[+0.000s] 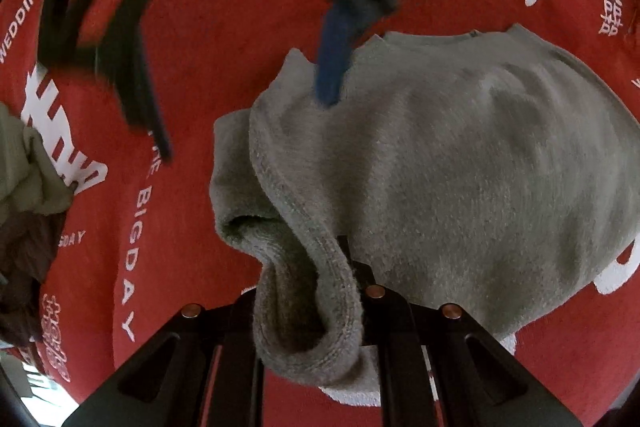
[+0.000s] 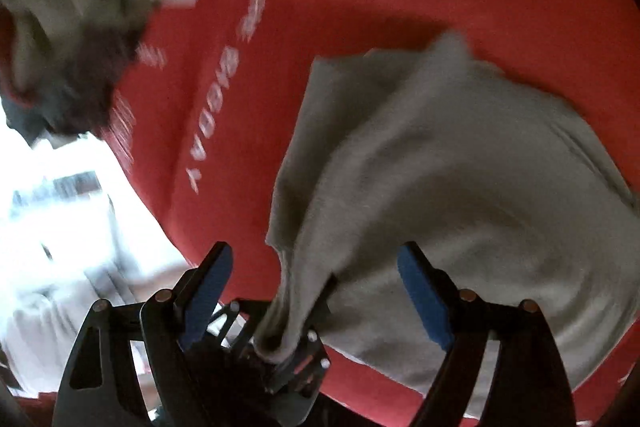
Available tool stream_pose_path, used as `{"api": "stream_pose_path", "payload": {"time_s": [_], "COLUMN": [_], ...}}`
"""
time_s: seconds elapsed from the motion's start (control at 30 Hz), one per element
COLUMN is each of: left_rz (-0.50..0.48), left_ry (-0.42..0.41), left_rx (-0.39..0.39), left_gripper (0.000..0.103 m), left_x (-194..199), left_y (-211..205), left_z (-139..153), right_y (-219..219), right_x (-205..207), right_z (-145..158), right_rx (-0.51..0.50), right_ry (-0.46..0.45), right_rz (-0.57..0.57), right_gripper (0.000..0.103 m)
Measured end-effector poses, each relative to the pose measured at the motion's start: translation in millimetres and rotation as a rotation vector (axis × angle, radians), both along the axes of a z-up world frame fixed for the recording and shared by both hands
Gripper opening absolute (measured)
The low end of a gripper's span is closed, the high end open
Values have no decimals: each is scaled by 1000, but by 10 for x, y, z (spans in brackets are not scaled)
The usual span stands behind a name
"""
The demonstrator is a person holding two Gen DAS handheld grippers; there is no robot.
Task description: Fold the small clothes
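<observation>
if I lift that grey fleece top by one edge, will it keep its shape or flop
Likely flop: where the left gripper is shut on the hem of the grey fleece top, the fabric droops in a loose loop. Probably light, since the pinch alone lifts it. The fuzzy pile should resist slipping on the red cloth.

Surface (image 1: 224, 39) was covered by red cloth printed with white lettering, including "WEDDING" and "BIG DAY", plus white characters. Grey fleecy garment (image 1: 460, 163) lay spread across red cloth, one ribbed cuff lifted clear at near edge. Second heap of clothes (image 1: 28, 179), pale green over dark brown, sat at cloth's left edge, well apart from grey garment. Right wrist view blurred; same heap (image 2: 76, 39) showed upper left.
</observation>
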State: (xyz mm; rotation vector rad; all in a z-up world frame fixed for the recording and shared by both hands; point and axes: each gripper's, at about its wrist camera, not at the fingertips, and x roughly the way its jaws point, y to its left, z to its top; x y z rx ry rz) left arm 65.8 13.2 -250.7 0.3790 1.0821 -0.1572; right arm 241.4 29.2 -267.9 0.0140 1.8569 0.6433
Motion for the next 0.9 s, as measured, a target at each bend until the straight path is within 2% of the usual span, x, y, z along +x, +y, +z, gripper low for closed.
{"api": "stream_pose_path", "payload": {"time_s": [0.2, 0.37, 0.43, 0.5, 0.53, 0.57, 0.6, 0.7, 0.9], "left_rz": [51, 46, 32, 22, 19, 15, 11, 9, -2], "left_ry": [26, 34, 29, 28, 27, 24, 19, 14, -31], "left_rx": [-77, -86, -86, -94, -100, -103, -108, -152, -190], "left_gripper": [13, 13, 13, 13, 13, 13, 13, 13, 13], "left_x": [19, 25, 5, 11, 18, 10, 12, 44, 55], "left_y": [152, 193, 179, 193, 202, 194, 187, 151, -183], "left_z": [-50, -89, -79, -69, -53, -22, 17, 220, 744], "right_y": [733, 959, 974, 951, 908, 823, 723, 294, -372], "right_x": [-136, -289, -335, -352, -346, -309, -259, -167, -180], "right_z": [-420, -709, -762, -724, -674, -591, -508, -242, 281], "right_rx": [-179, -361, -397, -407, -415, -393, -335, -157, 146], "right_ry": [46, 47, 31, -11, -44, -68, -67, -77, -117], "right_rz": [278, 409, 438, 452, 456, 424, 360, 151, -91], "right_gripper": [89, 89, 88, 69, 45, 24, 21, 18, 18]}}
